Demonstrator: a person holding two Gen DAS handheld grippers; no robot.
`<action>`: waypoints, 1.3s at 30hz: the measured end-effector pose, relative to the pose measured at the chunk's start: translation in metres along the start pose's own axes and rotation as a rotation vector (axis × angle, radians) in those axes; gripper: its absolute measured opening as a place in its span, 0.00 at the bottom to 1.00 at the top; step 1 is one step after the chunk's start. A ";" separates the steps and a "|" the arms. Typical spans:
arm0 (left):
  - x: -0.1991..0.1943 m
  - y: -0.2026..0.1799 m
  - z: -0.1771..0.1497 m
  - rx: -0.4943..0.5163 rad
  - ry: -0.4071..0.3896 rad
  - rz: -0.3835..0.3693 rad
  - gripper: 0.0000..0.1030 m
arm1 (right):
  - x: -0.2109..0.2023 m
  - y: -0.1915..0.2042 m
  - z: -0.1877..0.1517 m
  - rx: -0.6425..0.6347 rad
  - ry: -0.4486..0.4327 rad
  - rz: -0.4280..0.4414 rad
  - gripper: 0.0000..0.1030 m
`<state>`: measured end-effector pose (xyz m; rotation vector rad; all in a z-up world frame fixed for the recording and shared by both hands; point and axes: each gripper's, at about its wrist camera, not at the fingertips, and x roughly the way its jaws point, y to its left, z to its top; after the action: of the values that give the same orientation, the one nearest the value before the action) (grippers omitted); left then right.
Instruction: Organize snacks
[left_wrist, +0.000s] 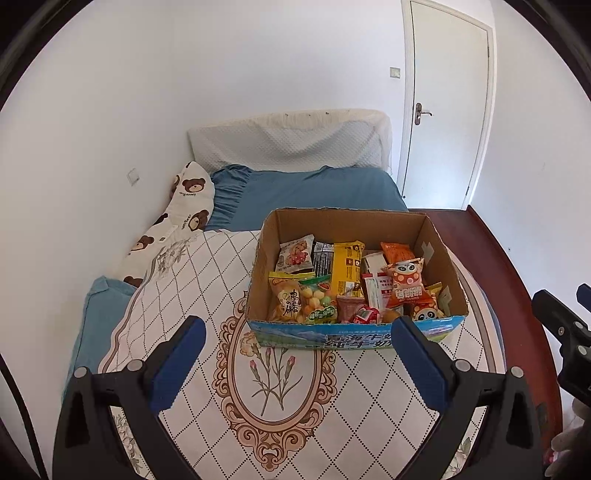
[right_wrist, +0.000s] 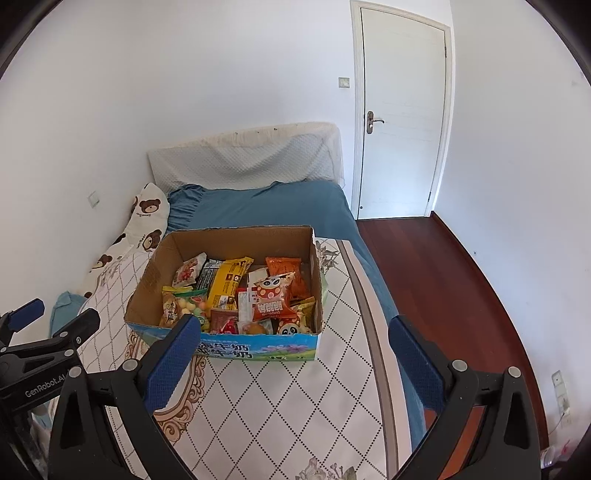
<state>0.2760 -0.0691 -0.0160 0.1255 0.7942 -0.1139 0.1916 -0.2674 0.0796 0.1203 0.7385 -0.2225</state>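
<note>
A cardboard box (left_wrist: 343, 225) with its flaps cut away sits on a quilted bedspread (left_wrist: 207, 273) printed with a diamond grid and a floral oval, and the snacks are all inside it, heaped against the near wall and right side while the far left corner shows bare cardboard. At the back left a biscuit packet (left_wrist: 294, 254) leans up, next to a dark wrapper (left_wrist: 322, 254) and a long yellow packet (left_wrist: 346, 267) standing on end. In front lie a yellow bag (left_wrist: 286, 297) with Chinese characters and a clear bag of round coloured candies (left_wrist: 318, 301). To the right an orange panda packet (left_wrist: 406, 284) rests on top of the pile, an orange bag (left_wrist: 397, 252) behind it, a second panda packet (left_wrist: 428, 314) low in the near right corner (the small red item beside it is too crumpled to identify).

The left gripper (left_wrist: 298, 330) hovers above the bedspread just short of the box's near wall, its blue pads spread wide with nothing between them. The right gripper (right_wrist: 294, 332) is likewise released and empty, hanging in front of the box's right near corner. Beyond lie a blue sheet (left_wrist: 317, 192), a bear-print pillow (left_wrist: 192, 192) and a white door (left_wrist: 448, 99)
</note>
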 end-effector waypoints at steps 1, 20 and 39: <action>0.004 -0.001 0.000 0.001 0.005 0.002 1.00 | 0.005 0.000 0.000 0.003 0.007 0.003 1.00; 0.019 0.000 0.001 -0.011 0.032 -0.002 1.00 | 0.031 0.006 -0.008 -0.001 0.051 0.003 1.00; 0.014 -0.002 -0.004 -0.006 0.033 -0.011 1.00 | 0.029 0.009 -0.011 -0.007 0.055 0.006 1.00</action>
<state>0.2823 -0.0708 -0.0288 0.1169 0.8280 -0.1203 0.2072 -0.2613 0.0520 0.1227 0.7938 -0.2115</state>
